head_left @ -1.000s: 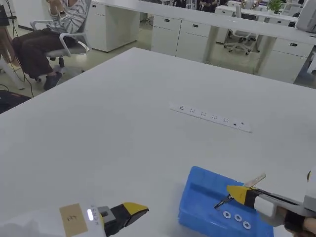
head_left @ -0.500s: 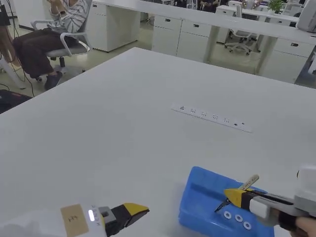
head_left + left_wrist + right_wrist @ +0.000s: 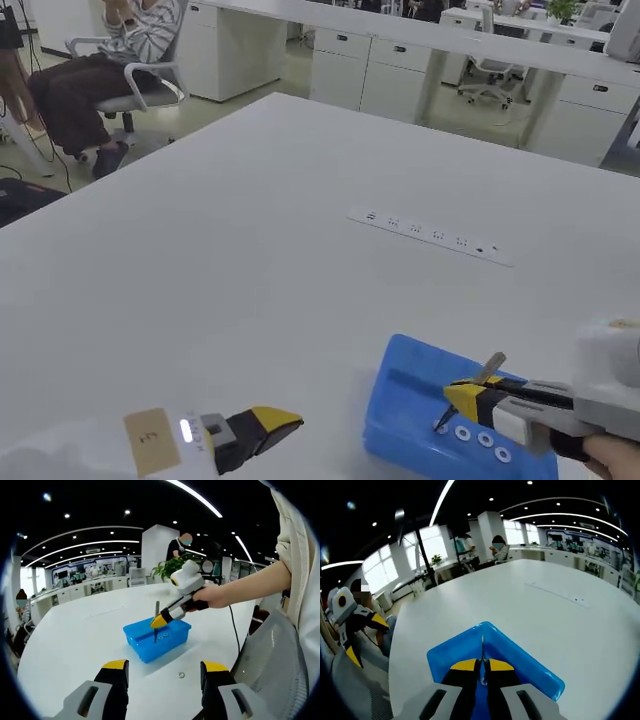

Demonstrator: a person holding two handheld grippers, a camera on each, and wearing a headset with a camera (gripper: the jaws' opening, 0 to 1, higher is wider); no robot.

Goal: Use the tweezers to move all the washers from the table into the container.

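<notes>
A blue container (image 3: pixel 405 395) sits near the table's front edge with three washers (image 3: pixel 484 439) lying in it. My right gripper (image 3: pixel 455 398) hovers over it, shut on the metal tweezers (image 3: pixel 490 365), whose tips point down into the container beside the washers. In the right gripper view the tweezers (image 3: pixel 482 656) stick out between the closed jaws above the container (image 3: pixel 525 667). My left gripper (image 3: pixel 165 667) stands open and holds nothing, short of the container (image 3: pixel 142 647). One washer (image 3: pixel 181 674) lies on the table between my left gripper and the container.
A white power strip (image 3: pixel 430 237) lies across the middle of the table. A seated person (image 3: pixel 110 60) is far off at the back left, with white cabinets (image 3: pixel 400 85) behind the table. The wide white table (image 3: pixel 230 230) stretches left of the container.
My right gripper has slid a little left and lower over the container, and the tweezers now stand more upright with their tips nearer the washers. The left gripper has stayed put.
</notes>
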